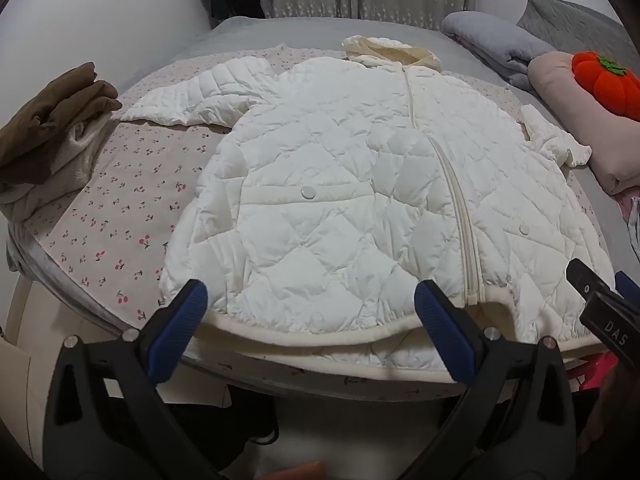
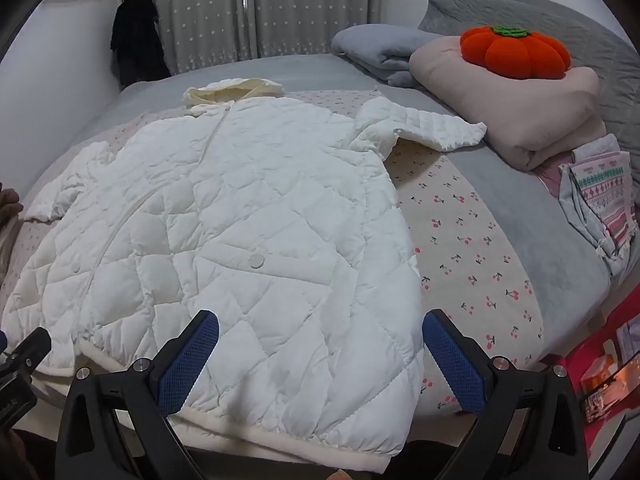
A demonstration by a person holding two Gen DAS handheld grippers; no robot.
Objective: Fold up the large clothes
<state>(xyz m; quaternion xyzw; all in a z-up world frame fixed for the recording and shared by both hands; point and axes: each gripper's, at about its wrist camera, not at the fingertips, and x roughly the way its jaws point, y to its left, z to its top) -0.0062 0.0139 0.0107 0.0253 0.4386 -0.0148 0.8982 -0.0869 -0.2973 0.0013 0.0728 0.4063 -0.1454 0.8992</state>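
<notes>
A white quilted hooded jacket (image 1: pixel 360 184) lies front up and zipped on the bed, hem toward me, hood at the far end, both sleeves spread out. It also shows in the right wrist view (image 2: pixel 224 232). My left gripper (image 1: pixel 312 308) is open and empty, its blue pads over the hem on the jacket's left half. My right gripper (image 2: pixel 320 344) is open and empty over the hem's right corner. The right gripper's black body shows at the right edge of the left wrist view (image 1: pixel 604 312).
A cherry-print sheet (image 1: pixel 120 200) lies under the jacket on the grey bed (image 2: pixel 500 208). A brown garment (image 1: pixel 52 128) sits at the left. A folded grey blanket (image 2: pixel 380 52), a pink pillow (image 2: pixel 520 108) with an orange pumpkin cushion (image 2: pixel 516 52) and patterned cloth (image 2: pixel 600 196) sit at the right.
</notes>
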